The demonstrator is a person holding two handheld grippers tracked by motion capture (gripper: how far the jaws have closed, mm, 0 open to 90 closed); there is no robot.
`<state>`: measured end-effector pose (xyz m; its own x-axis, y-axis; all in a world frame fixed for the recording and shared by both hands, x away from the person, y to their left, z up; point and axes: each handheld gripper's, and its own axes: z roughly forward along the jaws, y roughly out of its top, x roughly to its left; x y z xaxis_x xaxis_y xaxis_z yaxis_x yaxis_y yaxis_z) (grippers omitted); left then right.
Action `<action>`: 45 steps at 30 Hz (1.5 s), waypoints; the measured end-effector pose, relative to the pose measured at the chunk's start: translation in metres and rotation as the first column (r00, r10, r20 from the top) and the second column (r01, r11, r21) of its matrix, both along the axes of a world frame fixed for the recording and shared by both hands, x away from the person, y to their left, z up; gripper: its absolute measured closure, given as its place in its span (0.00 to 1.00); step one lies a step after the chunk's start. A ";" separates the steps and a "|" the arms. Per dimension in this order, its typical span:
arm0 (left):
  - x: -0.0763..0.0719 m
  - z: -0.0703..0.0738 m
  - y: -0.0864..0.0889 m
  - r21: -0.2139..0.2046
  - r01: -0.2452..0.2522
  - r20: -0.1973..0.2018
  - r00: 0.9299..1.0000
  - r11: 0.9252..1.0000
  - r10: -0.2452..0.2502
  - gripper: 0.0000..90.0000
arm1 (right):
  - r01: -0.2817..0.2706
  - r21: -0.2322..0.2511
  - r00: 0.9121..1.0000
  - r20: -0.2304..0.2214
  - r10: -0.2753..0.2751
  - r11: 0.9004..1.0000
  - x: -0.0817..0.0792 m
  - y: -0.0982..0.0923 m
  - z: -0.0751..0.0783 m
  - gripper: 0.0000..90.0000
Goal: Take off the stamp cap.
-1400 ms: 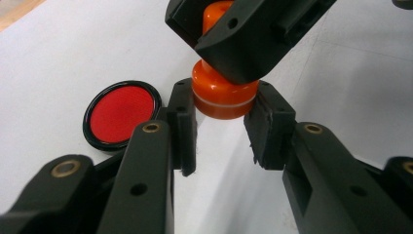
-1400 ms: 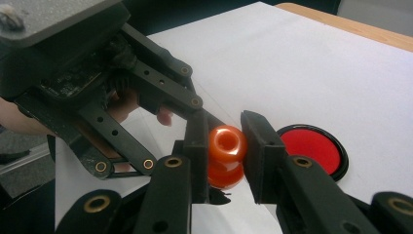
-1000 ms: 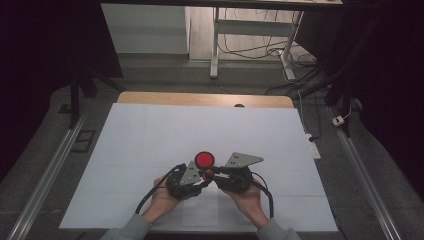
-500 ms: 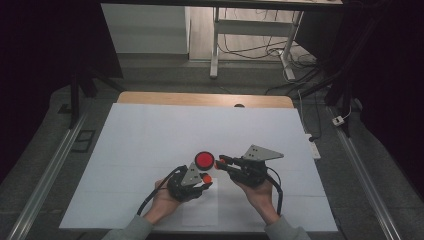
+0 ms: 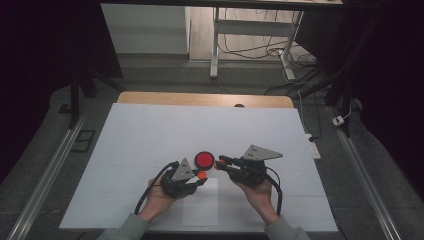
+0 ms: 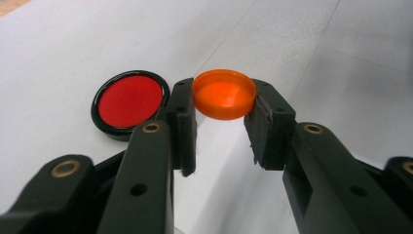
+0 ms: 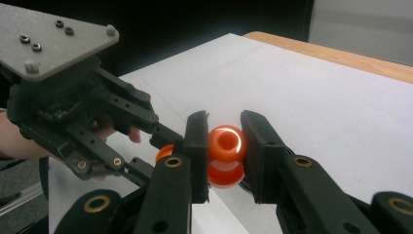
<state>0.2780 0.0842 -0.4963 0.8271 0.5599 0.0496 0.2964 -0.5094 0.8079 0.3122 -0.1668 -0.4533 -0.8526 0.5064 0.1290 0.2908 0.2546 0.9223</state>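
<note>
Orange cap (image 6: pixel 224 93) pinched in left gripper (image 5: pixel 200 176) | faces small orange bottle (image 7: pixel 225 155) clamped by right gripper (image 5: pixel 218 164) | apart, mid-desk near front edge

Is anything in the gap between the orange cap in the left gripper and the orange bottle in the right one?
Nothing visible. The cap and the bottle face each other over bare white table; the red disc lies just beyond that gap.

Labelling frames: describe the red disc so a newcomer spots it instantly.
On the white table sheet, look just ahead of the two grippers near the front edge. The red disc lies flat there, untouched, with a black rim; the orange cap and orange bottle nearby are gripped.
</note>
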 end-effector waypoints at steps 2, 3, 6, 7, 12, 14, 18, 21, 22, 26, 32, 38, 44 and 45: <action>0.000 0.001 0.003 -0.006 -0.004 -0.001 1.000 1.000 0.004 0.73 | 0.001 0.001 1.000 0.002 -0.001 1.000 0.000 0.000 0.001 0.81; 0.000 0.002 0.005 -0.016 -0.007 -0.003 1.000 1.000 0.007 0.73 | 0.001 0.002 1.000 0.004 -0.001 1.000 0.000 -0.001 0.001 0.81; 0.000 0.004 0.010 -0.029 -0.013 -0.009 1.000 0.999 0.013 0.73 | -0.002 0.004 1.000 0.005 0.002 1.000 0.000 -0.001 0.001 0.81; 0.001 0.004 0.011 -0.032 -0.015 -0.009 1.000 0.999 0.014 0.73 | -0.002 0.003 1.000 0.006 0.002 1.000 0.000 -0.001 0.001 0.80; 0.001 0.006 0.017 -0.042 -0.020 -0.012 1.000 0.999 0.019 0.73 | -0.001 0.003 1.000 0.007 0.001 1.000 0.000 -0.001 0.001 0.80; 0.000 0.007 0.019 -0.043 -0.022 -0.012 1.000 0.999 0.022 0.73 | 0.000 0.003 1.000 0.007 0.000 1.000 0.000 -0.001 0.001 0.81; -0.001 0.009 0.025 -0.057 -0.030 -0.017 0.999 0.998 0.029 0.73 | 0.001 0.003 1.000 0.008 -0.001 1.000 0.000 -0.001 0.001 0.80; -0.001 0.009 0.029 -0.062 -0.035 -0.016 0.999 0.997 0.034 0.73 | 0.001 0.002 1.000 0.006 -0.001 1.000 0.000 -0.001 0.001 0.80; -0.002 0.010 0.030 -0.063 -0.035 -0.016 0.999 0.997 0.034 0.73 | 0.001 0.001 1.000 0.006 -0.001 1.000 0.000 -0.001 0.001 0.80; -0.003 0.011 0.036 -0.068 -0.038 -0.016 0.999 0.997 0.037 0.73 | 0.003 -0.002 1.000 0.010 -0.002 1.000 0.001 -0.001 0.001 0.80; -0.004 0.012 0.045 -0.076 -0.050 -0.017 0.999 0.996 0.049 0.73 | 0.009 -0.002 1.000 0.016 -0.009 1.000 0.001 -0.002 0.001 0.80; -0.005 0.013 0.055 -0.087 -0.063 -0.017 0.998 0.994 0.062 0.73 | 0.012 0.002 1.000 0.017 -0.012 1.000 0.001 -0.003 0.001 0.80; -0.006 0.014 0.066 -0.107 -0.080 -0.021 0.997 0.991 0.078 0.73 | 0.029 0.001 0.999 0.026 -0.029 1.000 0.001 -0.003 0.001 0.80; -0.007 0.014 0.069 -0.108 -0.085 -0.023 0.996 0.990 0.083 0.73 | 0.029 0.004 0.999 0.026 -0.030 1.000 0.001 -0.003 0.000 0.80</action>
<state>0.2709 0.1527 -0.4823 0.7769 0.6289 -0.0298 0.3495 -0.3913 0.8513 0.3132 -0.1700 -0.4528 -0.8404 0.5310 0.1090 0.2741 0.2428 0.9305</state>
